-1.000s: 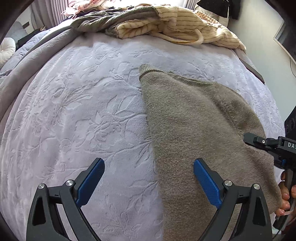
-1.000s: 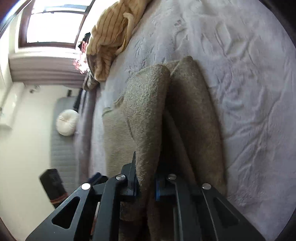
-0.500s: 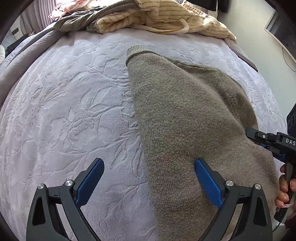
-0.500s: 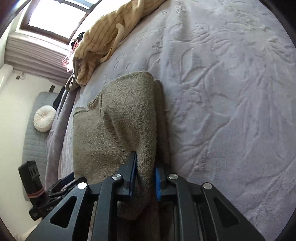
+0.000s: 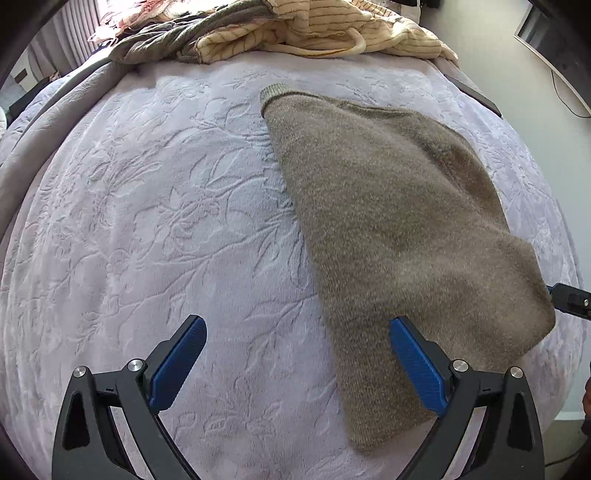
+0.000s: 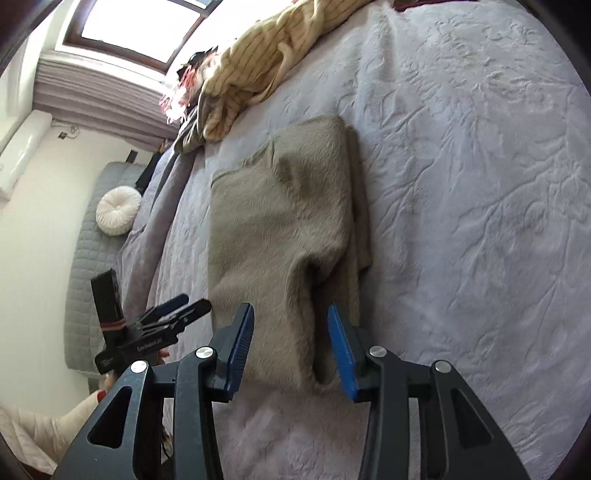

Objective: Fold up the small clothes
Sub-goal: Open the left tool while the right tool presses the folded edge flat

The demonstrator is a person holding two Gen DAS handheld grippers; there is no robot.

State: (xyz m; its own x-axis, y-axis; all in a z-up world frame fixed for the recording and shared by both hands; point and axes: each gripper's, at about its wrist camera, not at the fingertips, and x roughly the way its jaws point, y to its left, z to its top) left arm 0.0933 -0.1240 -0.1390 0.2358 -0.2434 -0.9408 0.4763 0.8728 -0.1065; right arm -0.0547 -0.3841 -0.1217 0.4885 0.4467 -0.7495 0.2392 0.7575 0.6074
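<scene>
Lying folded on the bed [image 5: 155, 206], a small taupe knit sweater [image 5: 388, 229] is showing a fuzzy, uniform nap with no print. In the left wrist view it is spreading as a long wedge, narrow at the far end and widening toward the near right. A ribbed cuff [image 5: 274, 91] is poking out at the far tip. Its upper layer is sitting over a lower one; in the right wrist view the sweater [image 6: 280, 236] is showing this doubled edge along its right side, with a soft crease near the far end and a loose, open fold at the near hem.

The left tongs [image 5: 297, 363] are standing wide apart above the near end, the right blue pad [image 5: 415, 367] just over the knit, the left one over bare bedspread; they are gripping nothing. The right tongs [image 6: 291, 345] are also standing apart, their pads flanking the near hem; whether they are touching the cloth cannot be told.

The bedspread is pale lilac, embossed with leaves. A heap of other clothes, chiefly a cream striped garment [image 5: 332, 29] and a dark olive piece [image 5: 177, 40], is lying at the far edge, well apart from the sweater. A round white cushion [image 6: 119, 215] is resting on a grey quilted mat beyond the bed.
</scene>
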